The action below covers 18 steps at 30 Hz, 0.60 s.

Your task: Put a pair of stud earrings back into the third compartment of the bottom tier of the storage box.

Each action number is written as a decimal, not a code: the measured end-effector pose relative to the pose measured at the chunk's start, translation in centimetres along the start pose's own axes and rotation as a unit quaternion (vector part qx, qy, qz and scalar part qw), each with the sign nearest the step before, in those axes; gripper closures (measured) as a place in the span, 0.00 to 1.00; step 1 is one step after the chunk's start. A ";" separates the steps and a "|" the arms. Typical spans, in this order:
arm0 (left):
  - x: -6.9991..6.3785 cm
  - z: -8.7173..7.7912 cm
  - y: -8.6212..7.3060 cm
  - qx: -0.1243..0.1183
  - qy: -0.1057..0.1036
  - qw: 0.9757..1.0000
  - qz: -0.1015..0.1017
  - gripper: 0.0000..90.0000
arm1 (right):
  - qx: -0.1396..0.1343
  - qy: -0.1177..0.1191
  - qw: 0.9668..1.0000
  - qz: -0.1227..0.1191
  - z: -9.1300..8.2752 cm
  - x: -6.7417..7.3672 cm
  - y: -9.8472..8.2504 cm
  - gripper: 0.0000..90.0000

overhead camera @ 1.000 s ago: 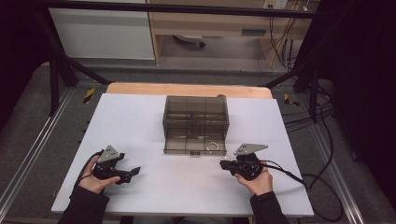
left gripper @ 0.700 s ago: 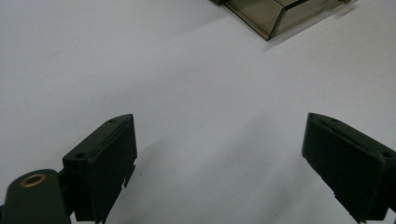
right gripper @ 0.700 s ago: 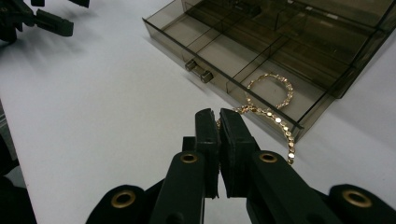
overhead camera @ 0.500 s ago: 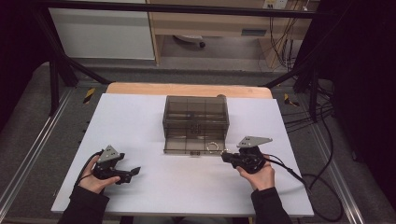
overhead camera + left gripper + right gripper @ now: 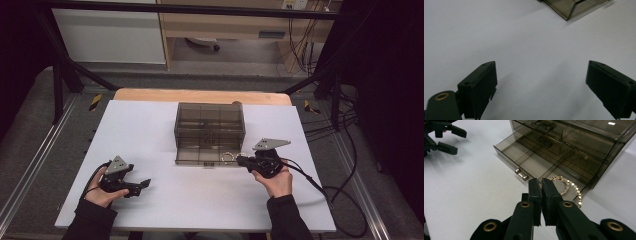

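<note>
High view: my right gripper (image 5: 243, 160) at the open drawer (image 5: 207, 157) of the smoky organizer (image 5: 210, 125); my left gripper (image 5: 142, 185) idle. Left gripper view: jaws wide apart, empty. Right gripper view: jaws pinched on the gold bracelet (image 5: 571, 187), draped over the drawer's corner; light, limp, slippery, so I grip across the links

A smoky translucent grey drawer box (image 5: 210, 131), a gold beaded bracelet (image 5: 569, 187), a white table (image 5: 150, 135) and black grippers are seen.
</note>
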<state>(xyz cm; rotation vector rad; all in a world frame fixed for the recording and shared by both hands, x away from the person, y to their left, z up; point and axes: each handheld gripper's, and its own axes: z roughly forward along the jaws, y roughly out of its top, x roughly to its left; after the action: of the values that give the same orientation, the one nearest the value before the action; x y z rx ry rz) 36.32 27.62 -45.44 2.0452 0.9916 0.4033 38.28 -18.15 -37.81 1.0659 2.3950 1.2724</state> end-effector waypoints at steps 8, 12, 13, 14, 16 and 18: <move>0.0 0.0 0.0 0.000 0.000 1.000 0.000 0.11 | -0.004 -0.004 1.000 0.006 0.5 -0.5 0.7 0.96; 0.0 -0.1 0.0 -0.001 0.000 1.000 0.000 0.11 | -0.003 -0.007 1.000 0.004 0.7 -0.6 1.1 0.96; 0.0 -0.1 0.0 -0.001 0.000 1.000 0.000 0.11 | -0.003 -0.009 1.000 0.006 0.8 -0.6 1.3 0.96; 0.0 -0.1 0.1 -0.001 0.000 1.000 0.001 0.11 | -0.003 -0.009 1.000 0.006 0.9 -0.6 1.4 0.96; 0.0 -0.1 0.1 -0.001 0.000 1.000 0.001 0.11 | -0.004 -0.010 1.000 0.002 1.1 -0.7 1.8 0.96; 0.0 -0.1 0.0 -0.001 0.000 1.000 0.001 0.11 | -0.005 -0.012 1.000 0.001 1.4 -0.7 2.0 0.96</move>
<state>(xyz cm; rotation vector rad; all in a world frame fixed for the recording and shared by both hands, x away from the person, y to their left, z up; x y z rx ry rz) 36.29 27.65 -45.37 2.0445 0.9901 0.4048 40.48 -17.02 -37.20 1.0762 2.3691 1.2634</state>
